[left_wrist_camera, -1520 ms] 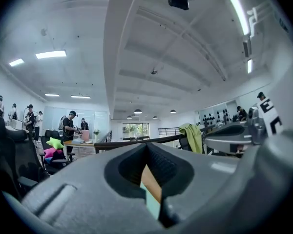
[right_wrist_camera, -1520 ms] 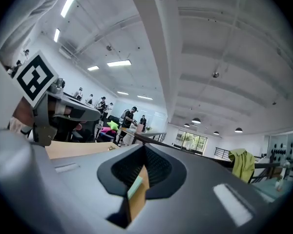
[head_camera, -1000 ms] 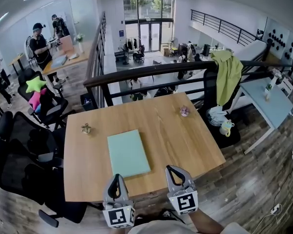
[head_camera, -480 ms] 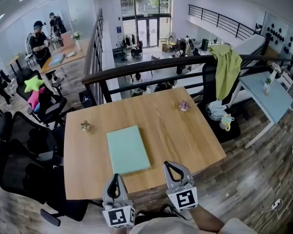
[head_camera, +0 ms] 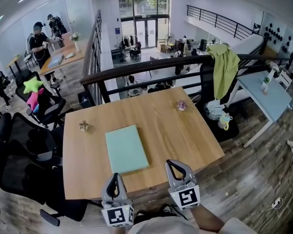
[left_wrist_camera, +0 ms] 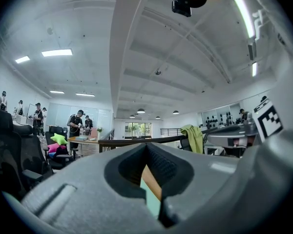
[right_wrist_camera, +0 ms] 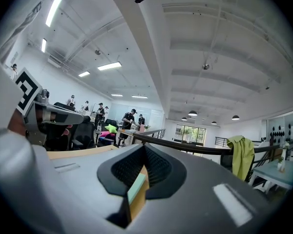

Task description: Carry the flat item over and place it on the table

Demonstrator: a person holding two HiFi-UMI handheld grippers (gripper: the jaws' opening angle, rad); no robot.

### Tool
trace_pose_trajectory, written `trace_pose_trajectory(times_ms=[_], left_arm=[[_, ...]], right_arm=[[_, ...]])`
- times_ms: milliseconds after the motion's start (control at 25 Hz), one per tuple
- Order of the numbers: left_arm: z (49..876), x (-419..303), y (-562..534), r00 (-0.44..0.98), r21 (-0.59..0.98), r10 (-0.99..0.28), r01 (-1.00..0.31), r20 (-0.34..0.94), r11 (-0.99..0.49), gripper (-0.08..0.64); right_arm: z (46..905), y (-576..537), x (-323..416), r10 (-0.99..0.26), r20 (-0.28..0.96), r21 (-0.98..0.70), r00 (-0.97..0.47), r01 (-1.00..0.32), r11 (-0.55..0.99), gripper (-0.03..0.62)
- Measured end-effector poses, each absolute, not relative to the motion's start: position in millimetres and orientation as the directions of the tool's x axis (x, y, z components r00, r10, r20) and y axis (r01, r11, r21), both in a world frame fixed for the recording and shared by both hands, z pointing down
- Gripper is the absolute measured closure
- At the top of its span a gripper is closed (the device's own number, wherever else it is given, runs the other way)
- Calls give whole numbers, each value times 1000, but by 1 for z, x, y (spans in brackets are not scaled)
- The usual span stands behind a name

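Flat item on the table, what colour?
The flat item is plain pale mint green, no pattern. The head view shows it best.

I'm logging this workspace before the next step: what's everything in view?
Light wooden table: one, tan, centre, beside the railing.
Mint-green flat rectangular pad: one, lying on the table, near-left.
Small brownish ornament: one, on the table's left side.
Small purplish ornament: one, on the table's far right.
Yellow-green cloth: one, draped over the black railing.
Black office chairs: several, left of the table.
Pale blue side table: one, far right.
left gripper, right gripper: two, grey, shut, empty, at the table's near edge.
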State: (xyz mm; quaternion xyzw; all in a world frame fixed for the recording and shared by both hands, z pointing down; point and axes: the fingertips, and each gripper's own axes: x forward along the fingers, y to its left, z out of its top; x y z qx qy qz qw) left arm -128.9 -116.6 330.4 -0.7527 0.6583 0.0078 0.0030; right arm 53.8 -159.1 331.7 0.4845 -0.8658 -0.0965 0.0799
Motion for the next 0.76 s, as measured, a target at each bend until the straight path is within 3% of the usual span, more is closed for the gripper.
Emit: trace_pose_trajectory(times_ms=[760], left_arm=[[342,-113,-113,174,59,-985,-983,17,-173,558]], right_arm=[[342,-147,58,-852,83,247,-516,-818,519,583]])
